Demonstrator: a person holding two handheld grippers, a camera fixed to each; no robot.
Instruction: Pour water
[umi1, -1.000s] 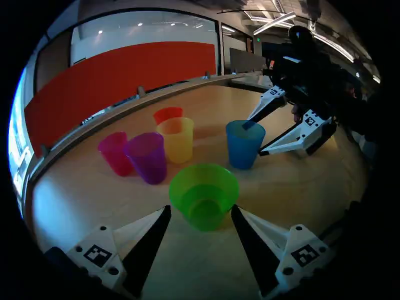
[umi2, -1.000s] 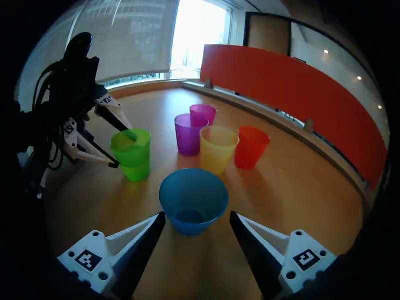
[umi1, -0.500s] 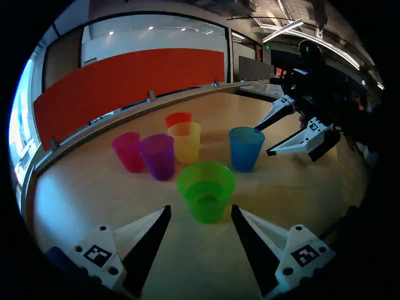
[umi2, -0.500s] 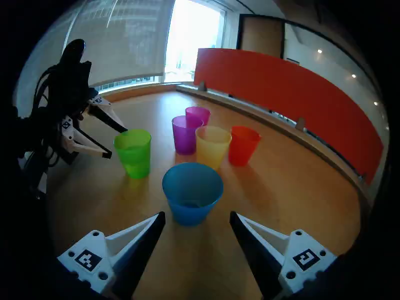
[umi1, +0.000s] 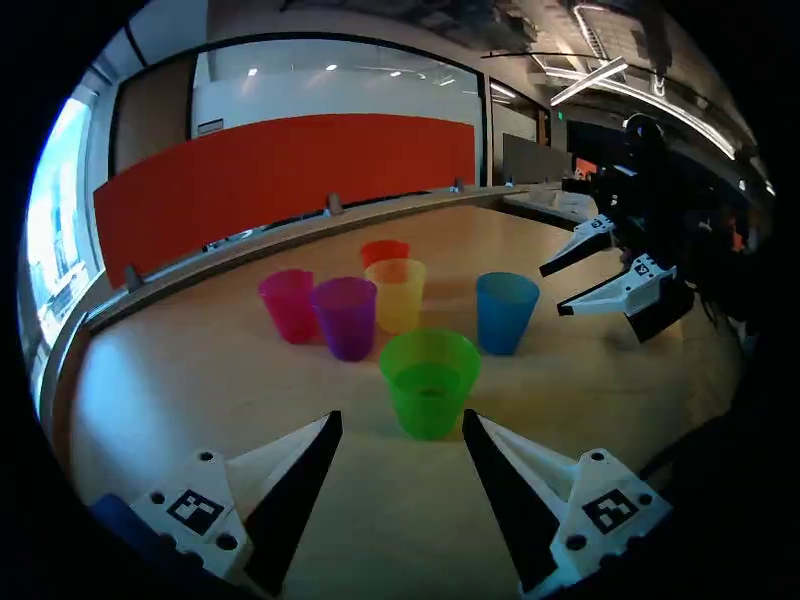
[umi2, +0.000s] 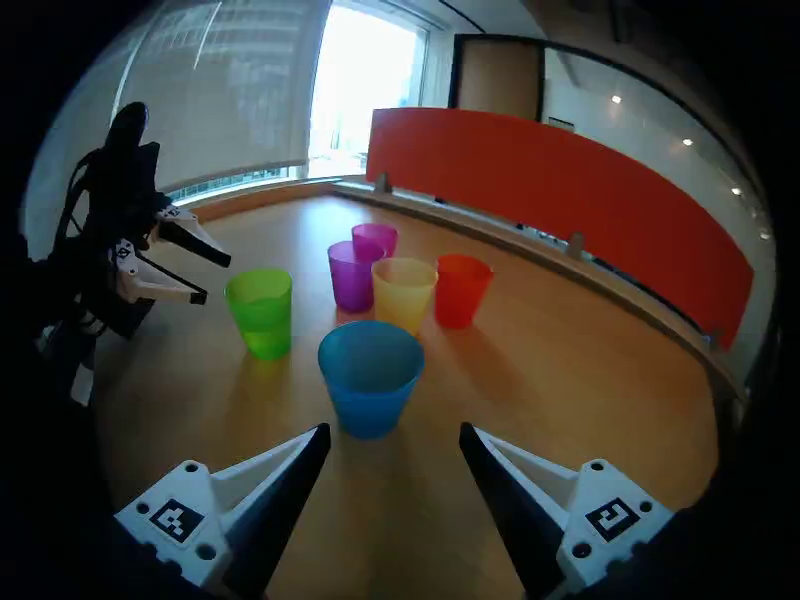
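Both wide open & empty, left tool (umi1: 400, 416) faces green cup (umi1: 430, 385) (prob. some water inside), right tool (umi2: 393, 428) faces blue cup (umi2: 370, 388), cups upright on tabletop (umi1: 180, 380), seemingly lined up for grabbing.

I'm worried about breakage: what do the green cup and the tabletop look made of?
The tapered translucent green cup looks like thin plastic, smooth and slightly glossy: light passes through its wall. The light-brown tabletop looks like wood or wood-look laminate with a satin finish and soft reflections; which one is unclear.
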